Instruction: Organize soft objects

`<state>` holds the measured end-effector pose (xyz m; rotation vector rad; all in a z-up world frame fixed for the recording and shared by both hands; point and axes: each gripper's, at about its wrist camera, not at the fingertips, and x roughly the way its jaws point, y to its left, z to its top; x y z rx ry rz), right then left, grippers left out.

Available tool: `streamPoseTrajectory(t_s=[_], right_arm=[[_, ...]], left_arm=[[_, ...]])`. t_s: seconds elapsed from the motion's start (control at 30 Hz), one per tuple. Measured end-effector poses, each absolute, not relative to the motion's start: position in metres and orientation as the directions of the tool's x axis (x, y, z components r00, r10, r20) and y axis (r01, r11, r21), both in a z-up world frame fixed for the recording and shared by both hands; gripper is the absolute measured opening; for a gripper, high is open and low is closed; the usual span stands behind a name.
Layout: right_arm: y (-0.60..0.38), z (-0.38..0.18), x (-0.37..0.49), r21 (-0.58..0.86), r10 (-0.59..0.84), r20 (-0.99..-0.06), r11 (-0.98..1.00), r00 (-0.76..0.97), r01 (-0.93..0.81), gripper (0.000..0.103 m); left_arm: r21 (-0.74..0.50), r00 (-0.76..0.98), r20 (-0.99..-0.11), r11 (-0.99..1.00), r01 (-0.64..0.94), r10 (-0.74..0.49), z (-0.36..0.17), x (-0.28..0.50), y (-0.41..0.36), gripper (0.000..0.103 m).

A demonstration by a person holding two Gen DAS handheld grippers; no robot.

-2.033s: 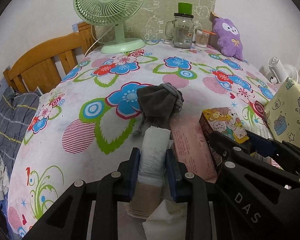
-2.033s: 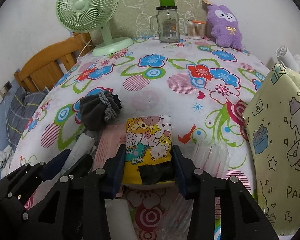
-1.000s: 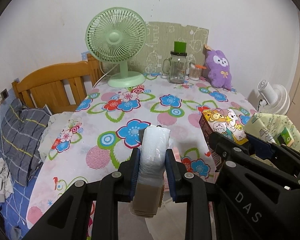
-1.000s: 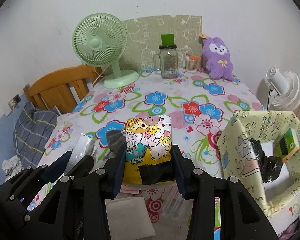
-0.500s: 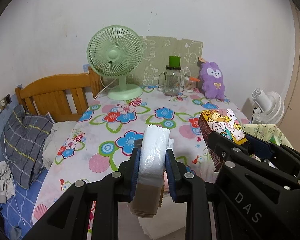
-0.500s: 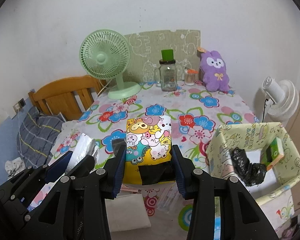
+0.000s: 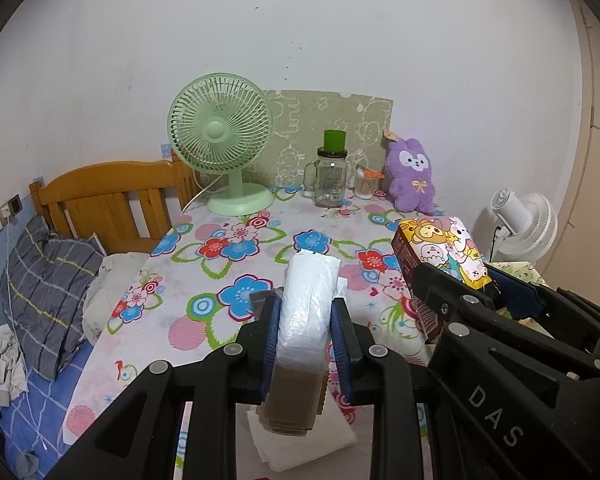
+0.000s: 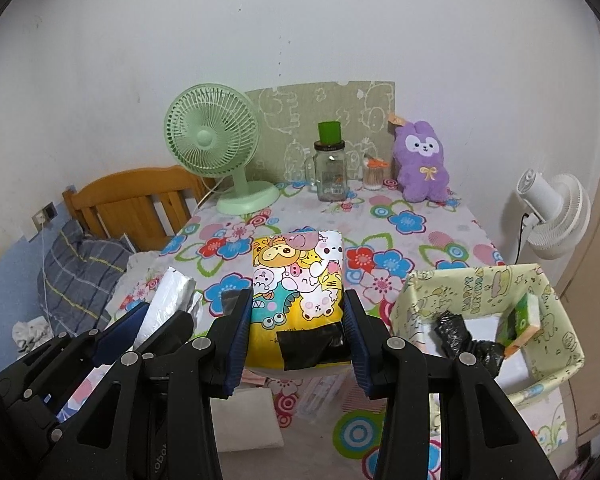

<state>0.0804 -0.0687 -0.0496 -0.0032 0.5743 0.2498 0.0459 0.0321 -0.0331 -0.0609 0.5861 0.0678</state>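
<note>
The left gripper (image 7: 305, 334) holds a white pack (image 7: 309, 304) above the table's (image 7: 204, 280) near edge, jaws clamped on its sides. The right gripper (image 8: 296, 334) grips a cartoon pack (image 8: 298, 280), beside the box (image 8: 476, 292) at the table's near right corner.

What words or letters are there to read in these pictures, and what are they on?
"DAS": on the black right gripper, seen from the left wrist view.
"HAPPY BIRTHDAY": faint, on the pale yellow patterned paper box.
Label on the clear glass jar with the green cup on top: too small to read.
</note>
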Motion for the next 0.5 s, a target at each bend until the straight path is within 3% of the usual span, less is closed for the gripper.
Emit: streamPoseTrajectory(t_s=[0.5], right_arm=[[-0.109,-0.035,0.067,0.073,0.198,-0.504,0.980,0.840,-0.187,0.047]], left_arm=[[-0.041,0.849,-0.528,0.999,-0.002,-0.020,-0.020,0.043,-0.012,0.025]])
